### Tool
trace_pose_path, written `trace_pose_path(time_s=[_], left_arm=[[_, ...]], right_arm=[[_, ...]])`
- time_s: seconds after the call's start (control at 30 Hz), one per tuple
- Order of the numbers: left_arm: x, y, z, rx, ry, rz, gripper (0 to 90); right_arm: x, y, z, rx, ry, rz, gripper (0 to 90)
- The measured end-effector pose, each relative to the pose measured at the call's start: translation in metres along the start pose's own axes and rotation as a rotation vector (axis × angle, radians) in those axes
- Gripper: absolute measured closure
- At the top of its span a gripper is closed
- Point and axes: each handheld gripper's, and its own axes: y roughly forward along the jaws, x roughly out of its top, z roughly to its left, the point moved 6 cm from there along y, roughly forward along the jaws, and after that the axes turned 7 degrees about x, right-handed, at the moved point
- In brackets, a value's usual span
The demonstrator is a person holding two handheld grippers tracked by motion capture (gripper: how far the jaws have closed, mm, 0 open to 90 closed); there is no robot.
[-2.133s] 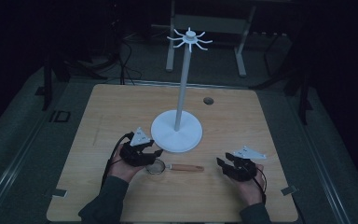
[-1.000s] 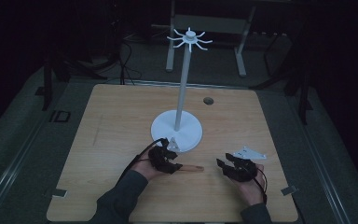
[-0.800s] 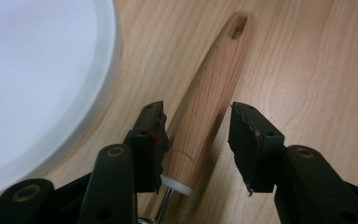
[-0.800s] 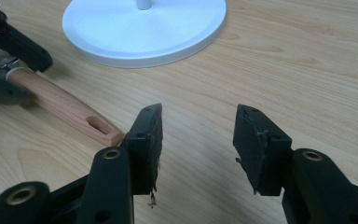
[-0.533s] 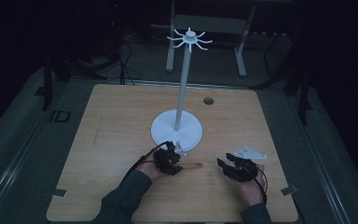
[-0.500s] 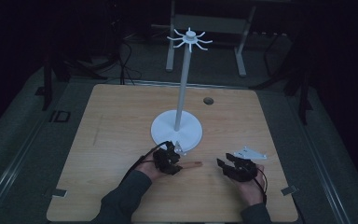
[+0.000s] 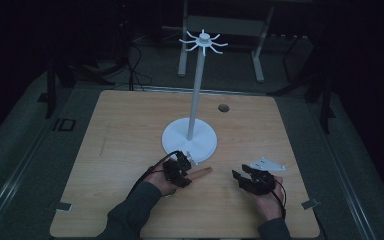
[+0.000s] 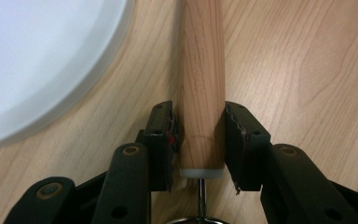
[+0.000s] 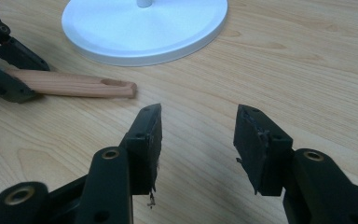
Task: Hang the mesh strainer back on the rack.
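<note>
A utensil with a wooden handle (image 7: pixel 202 172) lies flat on the table just in front of the white stand's round base (image 7: pixel 190 142). In the left gripper view the handle (image 8: pixel 201 93) runs between my jaws, with a thin metal shaft (image 8: pixel 200 189) at its near end. My left gripper (image 8: pixel 200 135) is shut on that handle, both pads against its sides; its jaws have just been opening a little. It shows in the high view (image 7: pixel 186 170) and in the right gripper view (image 9: pixel 4 60). My right gripper (image 9: pixel 198 135) stands open over bare wood, to the right of the handle's free end (image 9: pixel 74 84).
The white stand's pole rises to a ring of hooks (image 7: pixel 203 42) at the top. Its base (image 9: pixel 144 23) lies close behind the handle. A small round hole (image 7: pixel 223 108) sits in the wooden tabletop (image 7: pixel 120 140) at the back right. Dark floor surrounds the table.
My left gripper has shifted right from the utensil's round end onto its wooden handle and closed around it. The right gripper has stayed where it was.
</note>
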Motion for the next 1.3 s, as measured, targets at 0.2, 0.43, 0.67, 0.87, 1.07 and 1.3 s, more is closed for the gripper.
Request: trace_pose_path(time_s=[0.2,0.43,0.67,0.87,1.07,1.3], left_arm=[[0.001,0.0,0.0,-0.006,-0.011,0.031,65.0],[0.001,-0.001,-0.001,-0.01,-0.022,0.039,67.6],[0.003,-0.001,-0.003,0.0,-0.031,0.012,68.2],[0.006,-0.009,0.0,0.033,-0.05,-0.039,68.2],[0.011,-0.022,0.005,0.06,-0.095,-0.119,68.2],[0.012,-0.035,0.012,0.101,-0.155,-0.195,68.2]], right_arm=[[0.0,0.001,0.001,0.001,-0.004,0.003,51.2],[-0.002,0.002,0.0,0.002,0.003,0.005,51.2],[-0.003,0.002,-0.001,-0.001,0.0,-0.001,51.0],[-0.004,0.003,-0.002,-0.008,-0.002,-0.003,50.3],[-0.005,0.003,-0.003,-0.015,0.003,-0.009,49.2],[-0.005,0.002,-0.005,-0.026,0.002,-0.021,48.4]])
